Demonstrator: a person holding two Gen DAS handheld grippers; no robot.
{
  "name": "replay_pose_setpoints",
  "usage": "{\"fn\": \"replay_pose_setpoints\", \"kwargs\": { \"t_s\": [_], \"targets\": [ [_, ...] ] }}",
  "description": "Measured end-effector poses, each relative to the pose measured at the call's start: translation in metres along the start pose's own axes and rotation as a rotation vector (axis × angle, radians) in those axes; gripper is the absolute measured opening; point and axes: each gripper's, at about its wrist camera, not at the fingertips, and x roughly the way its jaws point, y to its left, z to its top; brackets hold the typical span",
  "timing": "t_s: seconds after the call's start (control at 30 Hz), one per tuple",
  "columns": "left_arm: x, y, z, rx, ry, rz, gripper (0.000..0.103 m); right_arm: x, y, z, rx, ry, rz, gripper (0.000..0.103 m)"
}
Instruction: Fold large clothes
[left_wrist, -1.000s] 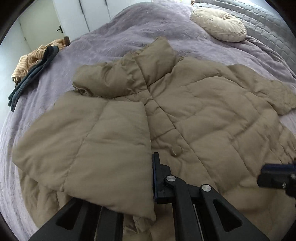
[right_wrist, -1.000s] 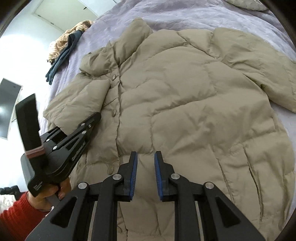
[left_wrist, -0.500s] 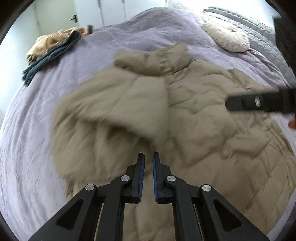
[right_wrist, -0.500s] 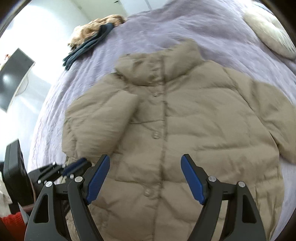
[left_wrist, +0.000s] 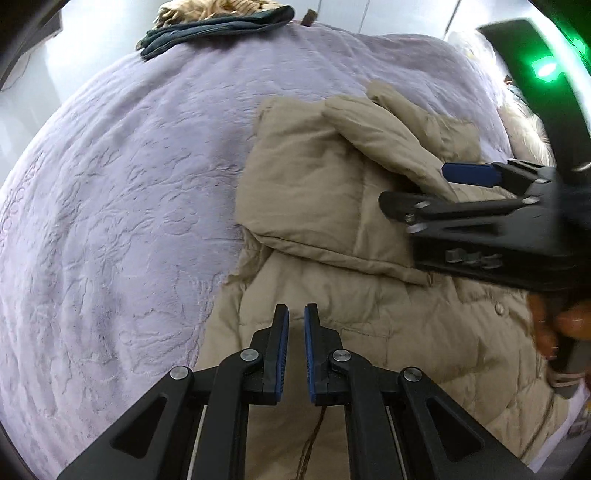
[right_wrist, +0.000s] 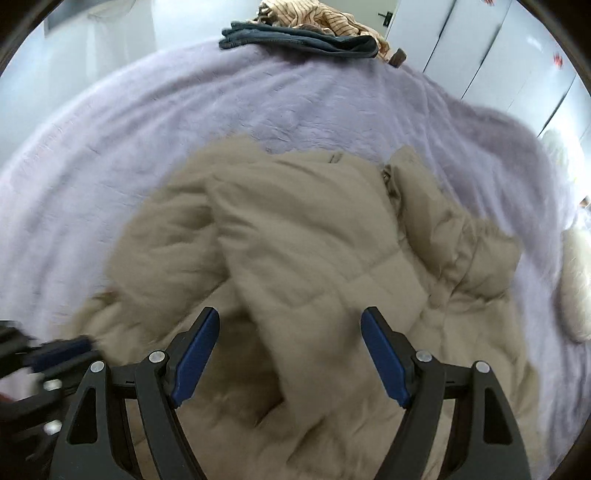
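A beige padded jacket (left_wrist: 314, 192) lies front up on the lilac bedspread (left_wrist: 129, 184), one sleeve folded across its chest. My left gripper (left_wrist: 296, 317) is shut with nothing between its pads, hovering over the jacket's lower edge. My right gripper (right_wrist: 290, 321) stands wide open above the folded sleeve (right_wrist: 314, 240), holding nothing. The right gripper (left_wrist: 424, 188) also shows at the right of the left wrist view, near the collar (left_wrist: 424, 122). The left gripper (right_wrist: 62, 350) is a blur at the lower left of the right wrist view.
Dark and striped clothes (right_wrist: 306, 33) are piled at the bed's far edge. A pale round cushion (right_wrist: 576, 280) lies to the right. White wardrobe doors (right_wrist: 480, 55) stand behind. A person's hand (left_wrist: 569, 321) grips the right tool. Bare bedspread (right_wrist: 258, 103) lies around the jacket.
The right jaws went from nearly shut to wide open. Both grippers swung round towards the jacket's folded-sleeve side. The sleeve that covered the left finger now lies clear of it.
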Motion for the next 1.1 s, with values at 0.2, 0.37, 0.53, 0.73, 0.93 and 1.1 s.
{"fn": "replay_pose_setpoints", "kwargs": {
  "t_s": [0.2, 0.37, 0.53, 0.73, 0.93, 1.1],
  "targets": [
    [-0.002, 0.003, 0.010, -0.017, -0.014, -0.020, 0.010, -0.022, -0.098, -0.028, 0.487, -0.074, 0.085, 0.007],
    [-0.011, 0.001, 0.036, -0.024, -0.076, 0.007, 0.010, -0.021, -0.179, -0.100, 0.873, -0.056, 0.259, 0.007],
    [-0.006, -0.018, 0.082, 0.030, -0.153, 0.011, 0.010, -0.020, -0.197, -0.151, 1.050, 0.004, 0.377, 0.026],
    [0.056, -0.036, 0.111, 0.085, -0.113, 0.078, 0.010, -0.019, -0.220, -0.181, 1.191, -0.029, 0.417, 0.038],
    [0.099, -0.024, 0.116, 0.046, -0.087, 0.125, 0.010, 0.020, -0.229, -0.165, 1.096, -0.006, 0.354, 0.015],
    [0.073, -0.015, 0.128, 0.003, -0.110, 0.093, 0.010, 0.026, -0.233, -0.171, 1.118, 0.028, 0.331, 0.014]
  ]
}}
